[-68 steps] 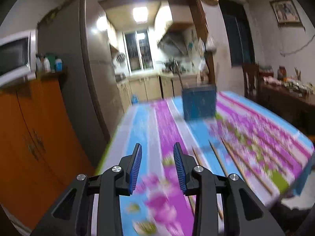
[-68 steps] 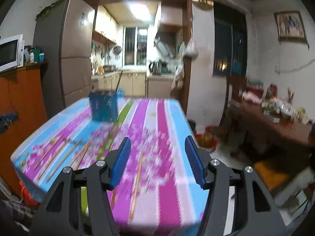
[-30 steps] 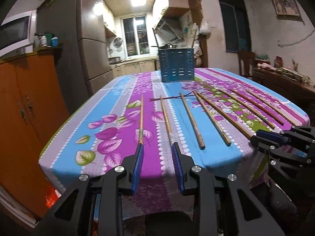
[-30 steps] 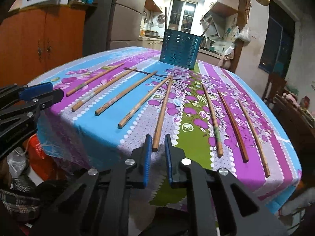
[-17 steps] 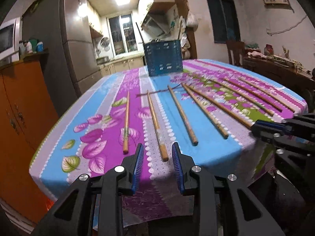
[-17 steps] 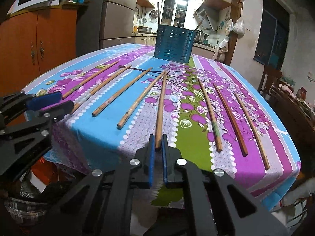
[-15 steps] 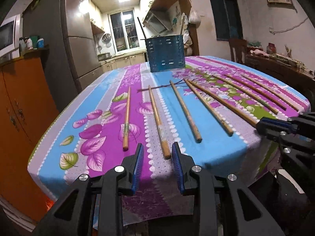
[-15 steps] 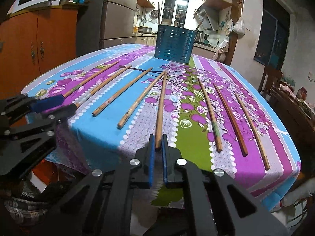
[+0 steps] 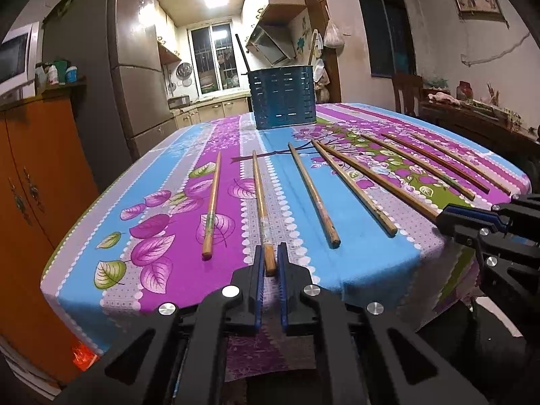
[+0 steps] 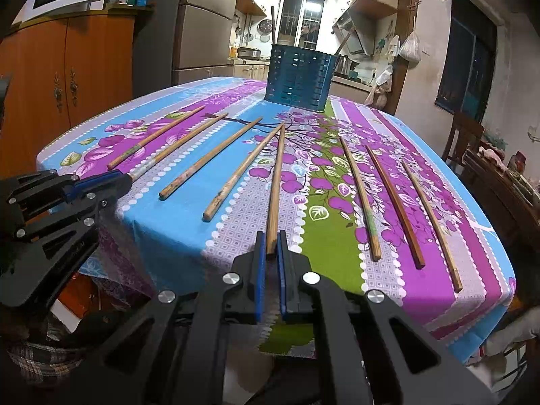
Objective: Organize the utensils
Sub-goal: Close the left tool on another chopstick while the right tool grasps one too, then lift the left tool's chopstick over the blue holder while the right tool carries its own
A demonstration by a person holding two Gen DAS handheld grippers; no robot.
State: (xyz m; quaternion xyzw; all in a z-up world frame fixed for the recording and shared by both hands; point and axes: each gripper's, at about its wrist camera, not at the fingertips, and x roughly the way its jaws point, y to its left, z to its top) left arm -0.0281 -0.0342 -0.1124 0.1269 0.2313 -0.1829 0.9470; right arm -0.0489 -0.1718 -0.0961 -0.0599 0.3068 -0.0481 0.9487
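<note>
Eight wooden chopsticks lay spread in a fan on the floral tablecloth (image 9: pixel 162 222), their near ends toward the table's near edge and their far ends pointing at the blue slotted utensil holder (image 9: pixel 282 96), which stood upright at the far middle of the table. Two dark utensil handles rose from the holder, one at its left side and one at its right.

The left gripper (image 9: pixel 269 263) sat at the near edge with its blue pads drawn close on either side of the thick near end of the second chopstick from the left (image 9: pixel 260 199); the jaws were clamped on it while the rest of the stick lay flat on the cloth. In the right wrist view the same gripper (image 10: pixel 114 178) showed at the left edge of the table, its tip against that stick.

The right gripper (image 10: pixel 270 253) was likewise closed on the near end of the fifth chopstick from the left (image 10: pixel 275 182), whose far tip met the tip of the fourth chopstick (image 10: pixel 243 172). The other six sticks lay free: one left of the left gripper's stick, two between the two held sticks, and three to the right on the purple and green stripes.

An orange cabinet (image 10: pixel 67 77) stood left of the table, with a grey refrigerator (image 9: pixel 135 77) beyond it.
</note>
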